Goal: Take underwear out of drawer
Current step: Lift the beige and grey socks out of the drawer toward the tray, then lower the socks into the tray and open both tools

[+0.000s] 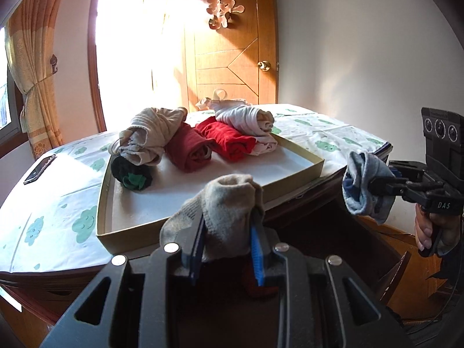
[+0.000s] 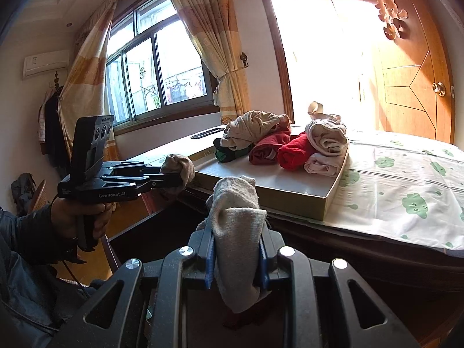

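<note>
Grippers are each clamping a bundle: left gripper on a beige bundle, right gripper on a grey bundle; the box is lying just ahead, nearer the left.

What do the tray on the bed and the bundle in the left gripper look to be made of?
Tray: likely cardboard, with thin straight tan walls and a matte white floor. Bundle in the left gripper: soft knit fabric, beige and fuzzy, with a ribbed weave showing.

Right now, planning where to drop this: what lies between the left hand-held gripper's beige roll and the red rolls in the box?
Only bare white box floor, in the left wrist view.
</note>
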A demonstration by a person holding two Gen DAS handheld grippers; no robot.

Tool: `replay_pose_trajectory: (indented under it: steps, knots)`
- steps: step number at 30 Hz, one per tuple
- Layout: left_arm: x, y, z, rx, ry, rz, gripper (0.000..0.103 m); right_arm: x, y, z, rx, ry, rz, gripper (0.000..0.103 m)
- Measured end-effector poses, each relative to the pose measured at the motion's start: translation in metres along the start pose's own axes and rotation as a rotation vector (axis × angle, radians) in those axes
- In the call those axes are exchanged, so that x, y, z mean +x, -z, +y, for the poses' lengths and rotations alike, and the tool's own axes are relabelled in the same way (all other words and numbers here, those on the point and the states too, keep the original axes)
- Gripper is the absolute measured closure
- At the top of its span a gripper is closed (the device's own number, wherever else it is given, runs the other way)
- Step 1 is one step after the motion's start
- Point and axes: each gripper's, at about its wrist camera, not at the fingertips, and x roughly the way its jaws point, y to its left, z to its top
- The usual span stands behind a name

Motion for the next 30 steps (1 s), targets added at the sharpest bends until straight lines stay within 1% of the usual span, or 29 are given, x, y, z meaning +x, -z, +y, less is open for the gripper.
replay_pose_trajectory:
  steps: [13,21,30]
  knots:
    - [0.010,-0.035,-0.010,0.058,0.001,-0.017,0.076,0.008,-0.037,-0.005,-0.035,0.010,-0.001,0.077]
    - [0.022,-0.049,-0.014,0.083,-0.003,-0.010,0.077,0.019,-0.053,-0.012,-0.026,0.010,-0.006,0.077]
    - [0.034,-0.062,-0.016,0.096,-0.008,-0.005,0.076,0.029,-0.069,-0.016,-0.044,0.013,-0.001,0.077]
